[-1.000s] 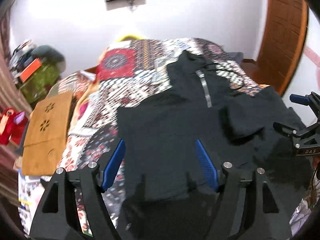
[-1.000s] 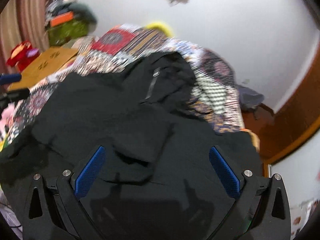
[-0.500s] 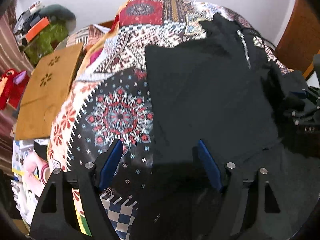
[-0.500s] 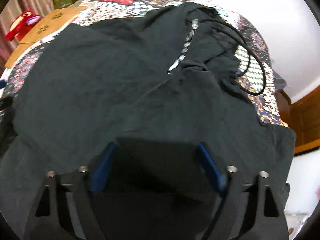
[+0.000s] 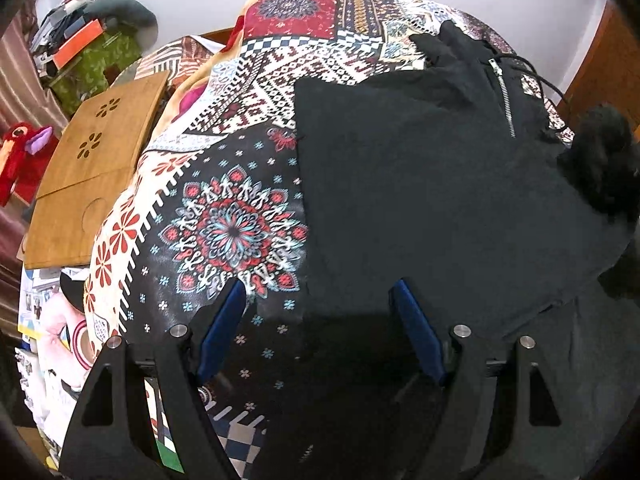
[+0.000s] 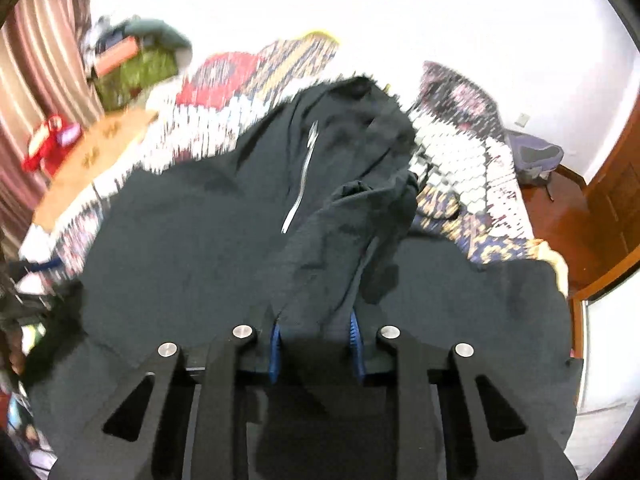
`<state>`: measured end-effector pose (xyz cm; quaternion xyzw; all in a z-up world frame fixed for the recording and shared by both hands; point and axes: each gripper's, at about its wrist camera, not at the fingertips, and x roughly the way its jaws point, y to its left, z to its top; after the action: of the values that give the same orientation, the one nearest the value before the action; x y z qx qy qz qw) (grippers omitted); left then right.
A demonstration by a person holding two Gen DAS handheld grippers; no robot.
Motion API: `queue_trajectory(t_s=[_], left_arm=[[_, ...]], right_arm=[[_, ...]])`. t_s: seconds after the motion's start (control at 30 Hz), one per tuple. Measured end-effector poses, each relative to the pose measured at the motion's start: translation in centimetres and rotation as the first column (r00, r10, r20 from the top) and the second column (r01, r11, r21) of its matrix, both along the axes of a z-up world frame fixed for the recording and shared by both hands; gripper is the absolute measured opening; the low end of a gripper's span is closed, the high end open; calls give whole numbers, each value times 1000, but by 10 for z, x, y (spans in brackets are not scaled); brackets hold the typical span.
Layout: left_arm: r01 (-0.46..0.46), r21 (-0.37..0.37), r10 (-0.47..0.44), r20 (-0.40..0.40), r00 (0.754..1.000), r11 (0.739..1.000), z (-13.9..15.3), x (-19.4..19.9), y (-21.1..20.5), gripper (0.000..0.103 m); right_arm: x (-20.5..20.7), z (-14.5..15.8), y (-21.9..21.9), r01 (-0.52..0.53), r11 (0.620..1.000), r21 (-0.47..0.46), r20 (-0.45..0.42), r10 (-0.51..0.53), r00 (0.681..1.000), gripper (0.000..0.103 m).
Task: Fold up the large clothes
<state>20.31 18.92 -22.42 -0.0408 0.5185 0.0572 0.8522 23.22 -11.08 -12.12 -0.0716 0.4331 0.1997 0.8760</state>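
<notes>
A black zip hoodie (image 5: 440, 184) lies spread on a patterned bedspread (image 5: 224, 216); its silver zipper (image 5: 505, 100) is at the far end. My left gripper (image 5: 320, 312) is open and empty, low over the hoodie's near left edge. In the right wrist view my right gripper (image 6: 315, 326) is shut on a fold of the hoodie's black fabric (image 6: 320, 240), lifted off the garment (image 6: 180, 220). That raised bunch also shows at the right edge of the left wrist view (image 5: 604, 160).
A wooden lap desk (image 5: 92, 160) lies left of the bed, with a red toy (image 5: 20, 156) and a cluttered green box (image 5: 96, 60) beyond. A wooden door (image 6: 608, 208) stands on the right. White wall is behind the bed.
My right gripper closed on the hoodie fabric and lifted it up. My left gripper dropped lower toward the hoodie's left edge and stayed open.
</notes>
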Motion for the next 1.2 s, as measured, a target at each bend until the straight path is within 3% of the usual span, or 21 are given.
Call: queue_trajectory(t_s=[0.1, 0.23, 0.43, 0.63, 0.93, 1.1, 1.2], left_arm=[[18, 5, -18, 1, 1000, 1000, 0, 2, -8, 76], [27, 18, -27, -22, 999, 999, -11, 8, -15, 76], [-17, -22, 16, -37, 999, 1000, -22, 9, -11, 80], [-30, -23, 29, -45, 999, 999, -23, 3, -9, 82], [2, 44, -2, 0, 1000, 999, 3, 0, -27, 82], [29, 50, -33, 67, 997, 998, 33, 4, -44, 82], [48, 50, -53, 113, 992, 998, 53, 8, -56, 82]], right_arm=[[-2, 9, -20, 39, 997, 72, 14, -40, 999, 22], [1, -13, -36, 89, 991, 96, -46, -85, 995, 22], [13, -68, -51, 181, 979, 91, -233, -156, 960, 23], [13, -80, -62, 211, 977, 21, -299, -195, 934, 29], [-8, -35, -94, 245, 968, 60, -181, -231, 956, 37], [-21, -3, -125, 308, 940, 146, -104, -295, 950, 61], [-28, 10, -149, 350, 916, 195, -84, -340, 937, 64]])
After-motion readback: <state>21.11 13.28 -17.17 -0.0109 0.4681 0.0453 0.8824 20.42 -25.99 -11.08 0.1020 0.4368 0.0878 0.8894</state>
